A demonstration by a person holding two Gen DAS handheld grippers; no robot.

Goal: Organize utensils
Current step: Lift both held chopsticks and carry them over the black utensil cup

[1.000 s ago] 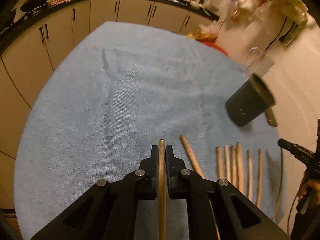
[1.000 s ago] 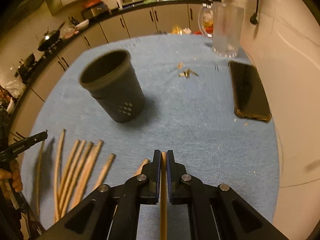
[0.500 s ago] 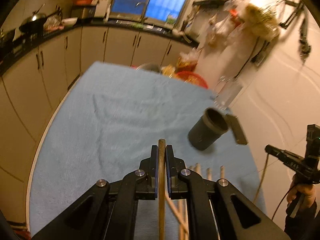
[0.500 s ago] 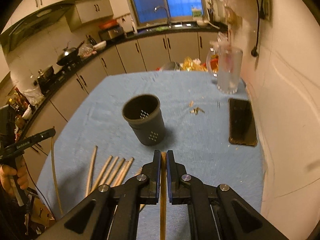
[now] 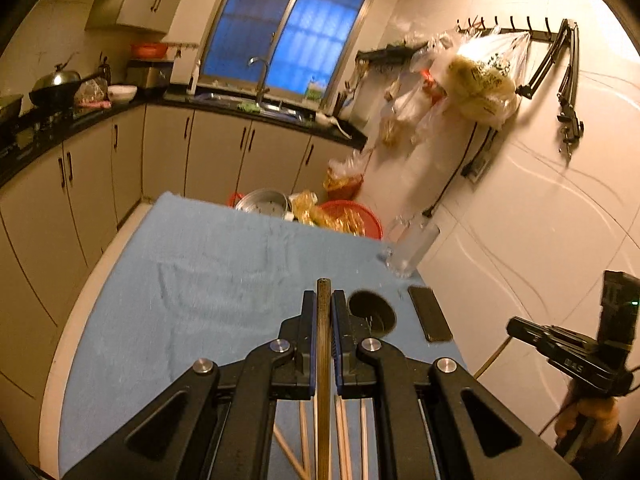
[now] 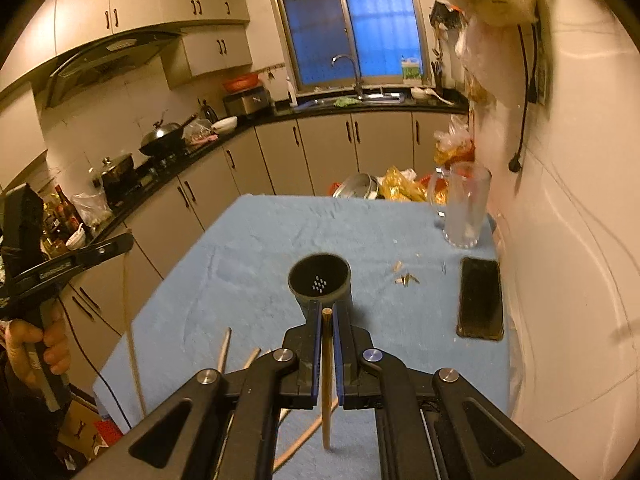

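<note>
both grippers, left gripper [image 5: 323,304] and right gripper [image 6: 327,320], clamp chopsticks above holder [image 6: 320,285].

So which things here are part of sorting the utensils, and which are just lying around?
Part of the job:
- left gripper, shut on a chopstick
- right gripper, shut on a chopstick
- holder
- loose chopsticks on the cloth

Lying about:
- phone
- glass jug
- scraps
</note>
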